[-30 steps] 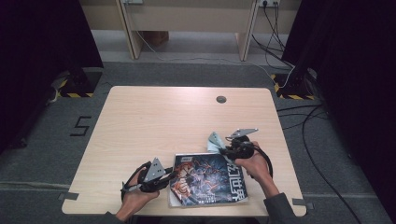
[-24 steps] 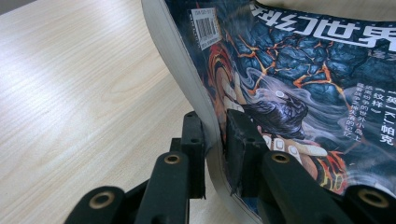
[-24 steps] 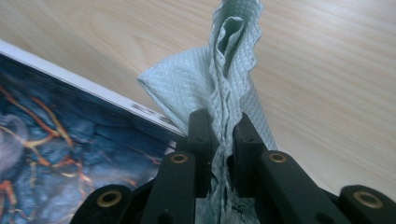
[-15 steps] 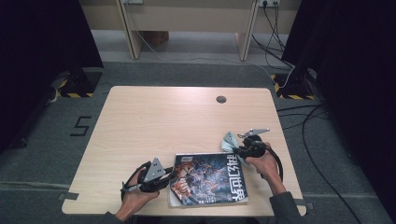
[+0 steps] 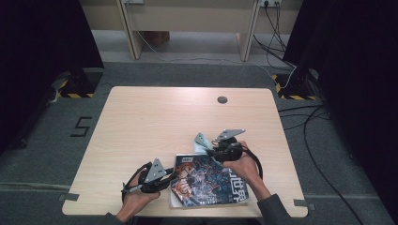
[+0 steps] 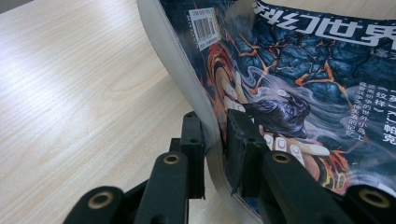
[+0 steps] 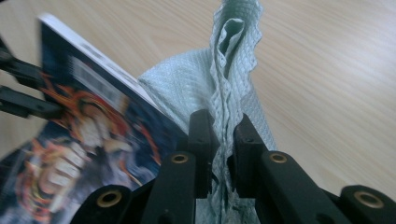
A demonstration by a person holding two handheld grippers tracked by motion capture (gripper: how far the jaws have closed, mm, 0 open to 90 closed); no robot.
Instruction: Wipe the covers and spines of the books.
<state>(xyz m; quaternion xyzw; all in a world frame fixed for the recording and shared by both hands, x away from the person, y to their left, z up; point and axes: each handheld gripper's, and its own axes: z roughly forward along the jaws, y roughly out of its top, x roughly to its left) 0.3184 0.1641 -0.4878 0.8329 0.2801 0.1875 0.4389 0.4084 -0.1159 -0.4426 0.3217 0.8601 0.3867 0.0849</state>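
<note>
A magazine [image 5: 206,183] with a dark illustrated cover lies at the front edge of the wooden table [image 5: 141,122]. My left gripper [image 5: 172,178] is shut on its left edge, which it has raised and bent. In the left gripper view the jaws [image 6: 215,128] pinch the curled page block of the magazine [image 6: 289,84]. My right gripper [image 5: 210,149] is shut on a pale green cloth [image 5: 201,140] just beyond the magazine's far edge. In the right gripper view the cloth [image 7: 224,60] stands bunched between the jaws [image 7: 224,123], beside the magazine [image 7: 93,116].
A round cable hole [image 5: 222,99] sits in the far part of the table. Black cables [image 5: 300,122] trail over the grey floor at the right. Dark curtains stand on both sides.
The right gripper with the cloth swung to the right, then came back left to the magazine's far edge. The left gripper has kept still on the magazine.
</note>
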